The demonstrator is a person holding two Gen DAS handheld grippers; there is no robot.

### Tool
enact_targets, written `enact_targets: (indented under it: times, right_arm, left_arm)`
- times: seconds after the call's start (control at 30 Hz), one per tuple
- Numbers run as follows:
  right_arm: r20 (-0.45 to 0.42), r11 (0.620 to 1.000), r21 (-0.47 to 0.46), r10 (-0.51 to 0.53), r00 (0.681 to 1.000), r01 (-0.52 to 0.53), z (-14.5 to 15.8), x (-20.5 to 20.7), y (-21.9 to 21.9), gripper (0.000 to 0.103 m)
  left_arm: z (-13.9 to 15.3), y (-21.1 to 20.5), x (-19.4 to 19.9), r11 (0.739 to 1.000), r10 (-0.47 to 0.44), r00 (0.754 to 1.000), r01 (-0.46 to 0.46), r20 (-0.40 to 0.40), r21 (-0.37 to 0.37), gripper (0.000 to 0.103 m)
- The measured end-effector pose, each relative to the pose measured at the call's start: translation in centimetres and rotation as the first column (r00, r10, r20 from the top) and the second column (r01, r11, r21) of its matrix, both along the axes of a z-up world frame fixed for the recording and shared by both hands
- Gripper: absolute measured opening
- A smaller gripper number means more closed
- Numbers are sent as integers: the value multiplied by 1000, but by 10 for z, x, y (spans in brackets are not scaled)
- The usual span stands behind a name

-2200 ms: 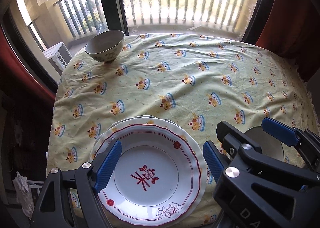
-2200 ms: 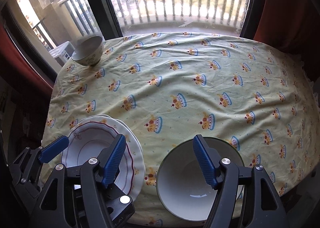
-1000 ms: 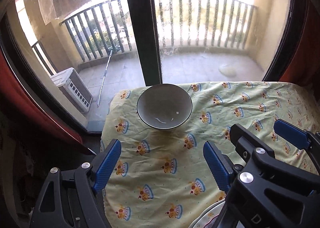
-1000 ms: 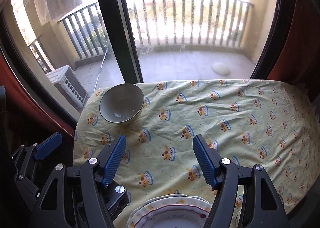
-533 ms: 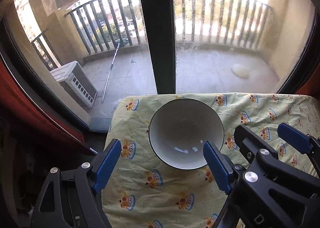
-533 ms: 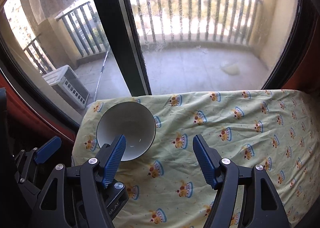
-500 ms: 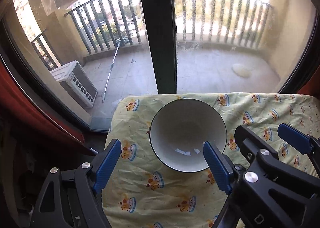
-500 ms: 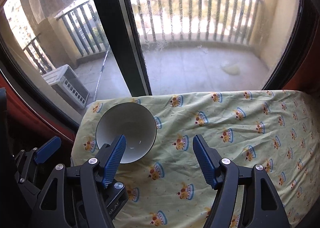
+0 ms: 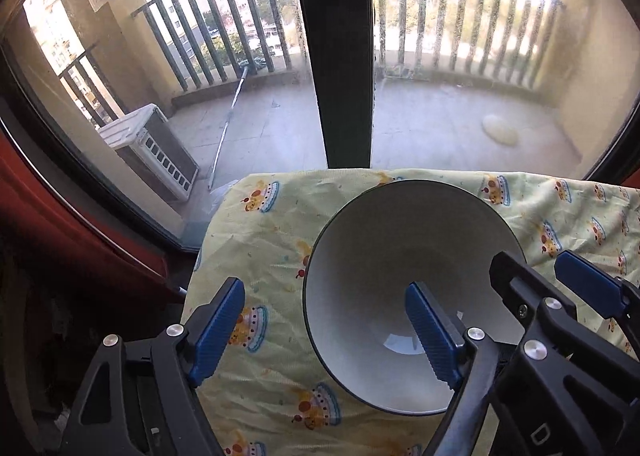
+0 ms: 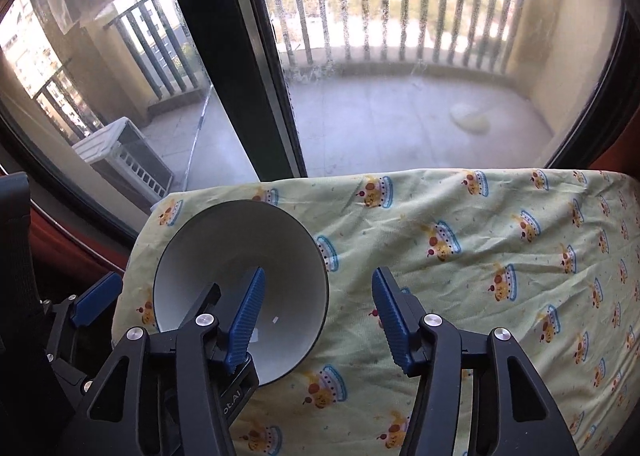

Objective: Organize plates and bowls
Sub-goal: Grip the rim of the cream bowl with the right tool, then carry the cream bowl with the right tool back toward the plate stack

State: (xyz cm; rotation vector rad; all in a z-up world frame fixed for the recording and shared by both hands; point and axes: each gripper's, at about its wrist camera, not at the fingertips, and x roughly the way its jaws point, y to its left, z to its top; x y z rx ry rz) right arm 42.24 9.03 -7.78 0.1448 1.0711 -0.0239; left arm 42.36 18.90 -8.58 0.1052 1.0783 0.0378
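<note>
A white bowl with a dark rim [image 9: 384, 256] stands at the far left corner of the table; it also shows in the right wrist view [image 10: 224, 256]. My left gripper [image 9: 326, 330] is open, its right finger inside the bowl and its left finger outside, so the jaws straddle the bowl's left wall. My right gripper [image 10: 316, 316] is open too, its left finger over the bowl's inside and its right finger out over the cloth, straddling the right wall. Neither grips the bowl.
The yellow tablecloth with crown prints [image 10: 500, 256] covers the table, whose far edge meets a glass balcony door with a dark frame [image 9: 340, 55]. The table's left edge [image 9: 200, 256] drops off close beside the bowl.
Both grippers have moved forward and down onto the bowl. Their inner fingers now reach inside it; half a second ago the bowl lay ahead of the fingertips.
</note>
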Motion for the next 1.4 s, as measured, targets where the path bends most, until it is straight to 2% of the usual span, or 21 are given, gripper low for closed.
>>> enact_targets:
  times: [0.17, 0.3, 0.37, 0.43, 0.53, 0.6, 0.63, 0.87, 1.0, 1.4]
  right_arm:
    - [-3, 1000, -8, 15, 1000, -15, -11, 4, 3, 45]
    - [-14, 1000, 1, 28, 1000, -28, -17, 6, 4, 32]
    - [-14, 1000, 2, 29, 999, -29, -20, 6, 3, 32]
    - [-18, 1000, 6, 28, 999, -28, -23, 7, 2, 29]
    - [-31, 999, 9, 35, 999, -35, -28, 8, 2, 17]
    - [-22, 999, 3, 37, 999, -37, -28, 8, 1, 14]
    - [-17, 999, 7, 40, 999, -40, -28, 8, 1, 14]
    - [-8, 998, 17, 52, 999, -52, -26, 7, -1, 13]
    - [7, 998, -8, 65, 998, -65, -21, 5, -1, 13]
    - [19, 998, -13, 54, 998, -54, 4, -8, -3, 13]
  left_arm:
    - [-10, 2, 2, 1000, 22, 1000, -22, -6, 8, 75]
    - [-13, 2, 1, 1000, 28, 1000, -28, -8, 7, 64]
    - [-15, 2, 2, 1000, 27, 1000, -27, -10, 8, 55]
    - [-16, 0, 3, 1000, 28, 1000, -27, -14, 12, 40]
    - [-19, -1, 3, 1000, 29, 999, -29, -17, 4, 33]
    - [-18, -3, 4, 1000, 29, 1000, -30, -11, -2, 30]
    - [-17, -3, 4, 1000, 29, 1000, -29, -5, -3, 25]
    - [-18, -3, 1, 999, 42, 999, -42, -2, -18, 23]
    - [-17, -4, -1, 998, 48, 999, -49, -8, -41, 23]
    - [8, -7, -18, 998, 40, 999, -39, 26, -47, 23]
